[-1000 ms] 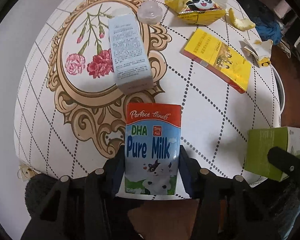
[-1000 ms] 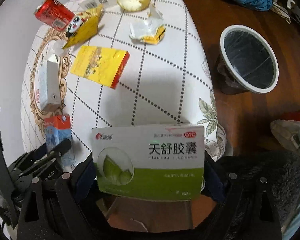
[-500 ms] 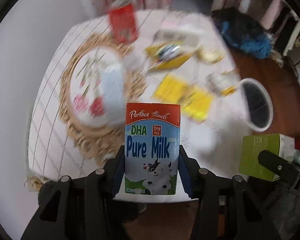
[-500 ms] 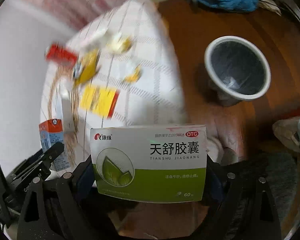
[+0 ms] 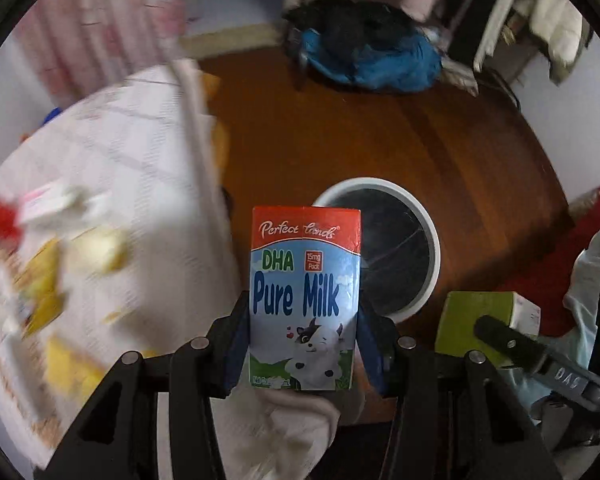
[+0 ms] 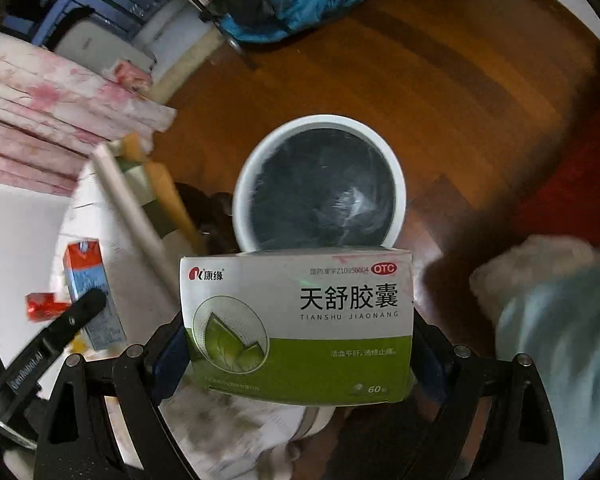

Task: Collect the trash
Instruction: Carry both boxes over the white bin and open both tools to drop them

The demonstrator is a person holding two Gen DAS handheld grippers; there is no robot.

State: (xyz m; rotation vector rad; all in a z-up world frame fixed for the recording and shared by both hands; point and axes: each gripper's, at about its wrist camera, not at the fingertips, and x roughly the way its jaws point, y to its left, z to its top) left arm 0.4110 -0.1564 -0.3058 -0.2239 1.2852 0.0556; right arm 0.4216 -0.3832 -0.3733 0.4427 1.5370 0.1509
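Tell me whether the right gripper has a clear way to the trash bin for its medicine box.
Probably yes: the right gripper holds the medicine box just short of the open trash bin, and nothing visible lies between them.

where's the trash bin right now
The trash bin stands on the wooden floor beside the table, straight ahead of the right gripper just beyond its medicine box; in the left wrist view it shows behind the milk carton.

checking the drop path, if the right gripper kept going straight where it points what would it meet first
Probably the trash bin: its open mouth lies dead ahead of the right gripper, just beyond the medicine box it holds. Depth is unclear.
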